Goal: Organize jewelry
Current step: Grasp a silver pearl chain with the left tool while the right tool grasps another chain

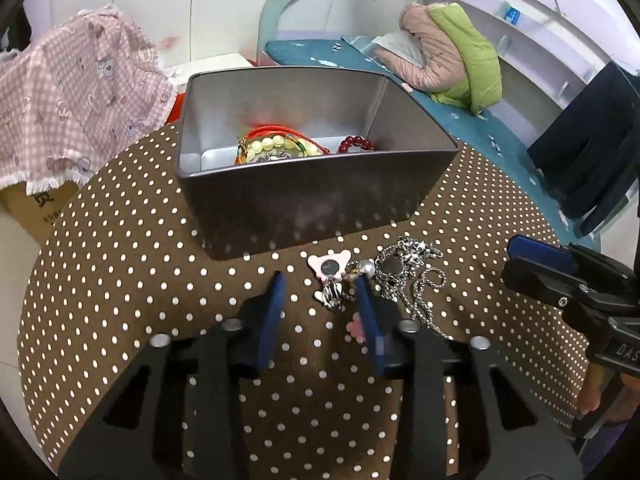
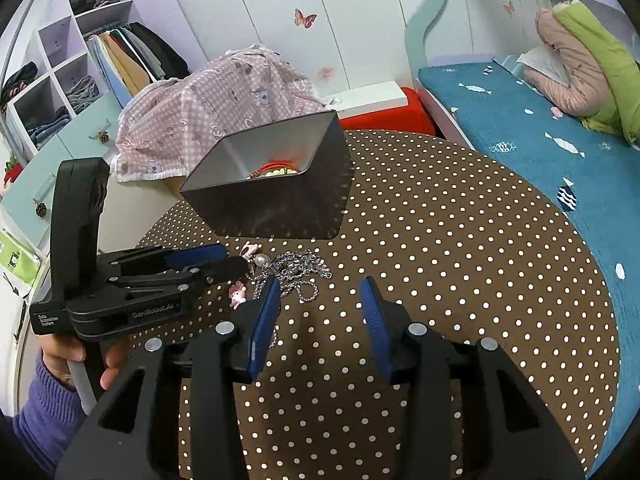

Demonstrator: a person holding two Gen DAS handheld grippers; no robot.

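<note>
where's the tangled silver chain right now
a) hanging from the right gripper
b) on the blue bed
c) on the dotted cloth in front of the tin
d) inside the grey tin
c: the silver chain lies on the dotted cloth just in front of the grey tin, next to the pink charm; the tin holds only bead bracelets.
</note>
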